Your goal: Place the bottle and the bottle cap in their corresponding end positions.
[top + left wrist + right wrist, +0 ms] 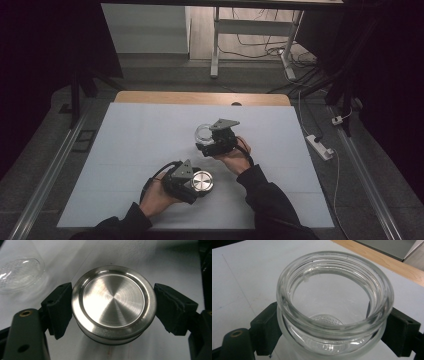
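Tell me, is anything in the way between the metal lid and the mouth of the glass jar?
Nothing visible. The left gripper holds the lid, the right gripper holds the jar, and between them lies only bare white table. The jar's mouth is open.

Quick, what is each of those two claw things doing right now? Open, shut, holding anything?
Left gripper: shut on the metal lid, jaws pressing its sides.
Right gripper: shut on the open glass jar, jaws against its sides.

High view: I look forward and down on the white surface (150, 145) | left gripper view: close, between my fingers (58, 307) | right gripper view: close, likewise | all share that surface.
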The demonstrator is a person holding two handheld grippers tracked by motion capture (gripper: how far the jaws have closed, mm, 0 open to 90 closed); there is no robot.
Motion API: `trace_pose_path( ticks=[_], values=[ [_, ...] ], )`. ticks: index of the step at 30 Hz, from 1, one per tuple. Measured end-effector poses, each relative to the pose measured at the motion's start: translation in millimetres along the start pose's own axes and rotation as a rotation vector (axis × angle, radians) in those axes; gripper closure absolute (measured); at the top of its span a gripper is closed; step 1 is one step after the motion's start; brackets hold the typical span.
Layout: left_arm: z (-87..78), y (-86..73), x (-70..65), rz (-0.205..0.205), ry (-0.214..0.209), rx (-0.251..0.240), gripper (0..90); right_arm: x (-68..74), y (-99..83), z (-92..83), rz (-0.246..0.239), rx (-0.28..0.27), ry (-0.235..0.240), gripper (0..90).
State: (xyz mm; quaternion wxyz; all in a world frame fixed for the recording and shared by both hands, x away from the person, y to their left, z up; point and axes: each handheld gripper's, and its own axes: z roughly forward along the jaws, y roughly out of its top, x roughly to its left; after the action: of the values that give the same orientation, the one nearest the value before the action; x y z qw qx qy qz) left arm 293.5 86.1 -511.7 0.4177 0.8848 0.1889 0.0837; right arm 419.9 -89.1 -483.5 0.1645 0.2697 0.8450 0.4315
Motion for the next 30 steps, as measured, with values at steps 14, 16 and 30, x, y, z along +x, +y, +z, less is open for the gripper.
trace_pose_path(
  ticks=[14, 16, 30],
  values=[
    [20.4, -8.2, 7.0, 0.004, 0.016, 0.042, 20.5, -7.4, 2.0, 19.4, -0.001, -0.002, -0.027, 15.2],
    [21.9, -9.3, 7.9, -0.001, 0.018, 0.045, 20.5, -8.4, 1.4, 21.4, -0.004, -0.001, -0.032, 15.2],
    [31.1, -12.7, 11.4, -0.018, -0.004, 0.089, 20.3, -10.3, -4.7, 29.4, -0.002, 0.013, -0.028, 15.1]
  ],
)
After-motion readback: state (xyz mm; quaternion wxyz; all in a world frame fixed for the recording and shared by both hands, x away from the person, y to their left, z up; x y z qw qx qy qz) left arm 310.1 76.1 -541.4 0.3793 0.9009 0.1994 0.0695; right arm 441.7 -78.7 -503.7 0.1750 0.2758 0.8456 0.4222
